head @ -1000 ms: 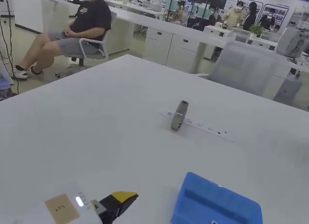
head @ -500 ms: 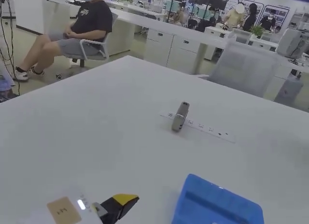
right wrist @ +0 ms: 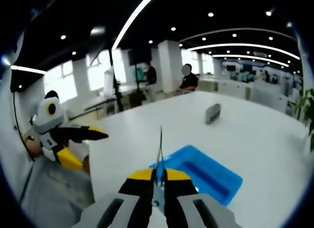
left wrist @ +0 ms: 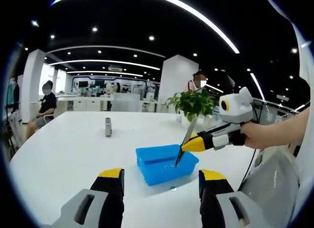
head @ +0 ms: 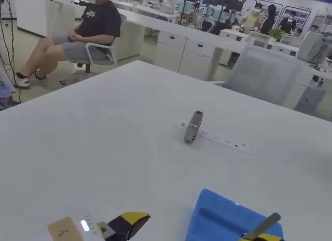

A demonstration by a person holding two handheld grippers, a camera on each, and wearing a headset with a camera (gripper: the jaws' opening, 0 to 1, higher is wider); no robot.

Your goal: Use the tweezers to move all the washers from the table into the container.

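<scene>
So, right gripper (right wrist: 158, 178): jaws pinched on tweezers (right wrist: 160, 147), tips down at container (left wrist: 157, 175), likely unloading.
Left gripper (left wrist: 161, 178): jaws wide, empty, clear.

No text can be read anywhere. Tan label (head: 63, 229) on left gripper (head: 134, 220): dark marks, too blurred to read. White strip (head: 223, 138) on table (head: 104, 137): small printed marks, illegible. Black shirt (head: 98, 18) of the seated person: pale chest print, illegible. Posters (head: 296, 13) on the back wall: lettering too small to make out.
</scene>
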